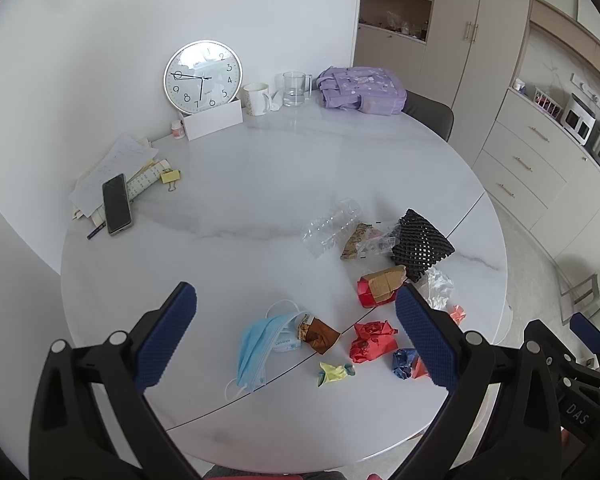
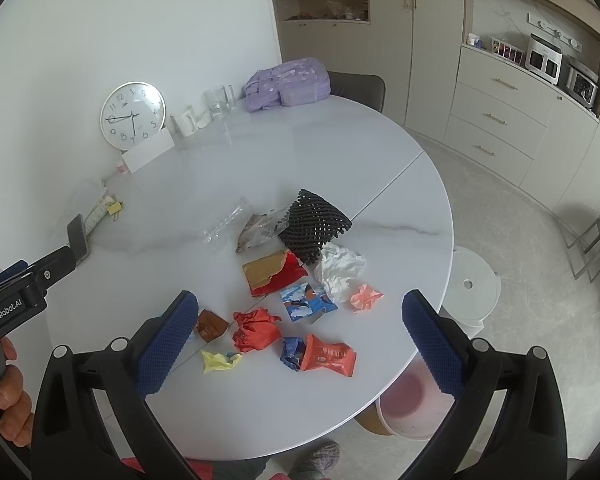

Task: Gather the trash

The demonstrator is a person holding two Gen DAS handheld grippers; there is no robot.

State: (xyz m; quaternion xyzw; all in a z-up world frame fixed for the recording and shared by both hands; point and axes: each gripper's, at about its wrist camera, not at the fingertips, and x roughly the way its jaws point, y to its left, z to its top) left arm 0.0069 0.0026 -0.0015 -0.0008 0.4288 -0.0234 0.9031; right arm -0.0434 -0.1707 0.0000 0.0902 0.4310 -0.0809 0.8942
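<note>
left claw (image 1: 296, 330), right claw (image 2: 300, 338) wide open, holding nothing.

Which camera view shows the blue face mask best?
The left wrist view. There the blue face mask lies fully visible on the table, between the open fingers of the left gripper. In the right wrist view, the right gripper finger hides it.

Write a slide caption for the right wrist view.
Open right hand-held gripper hovers over crumpled wrappers on the round white marble table.
</note>
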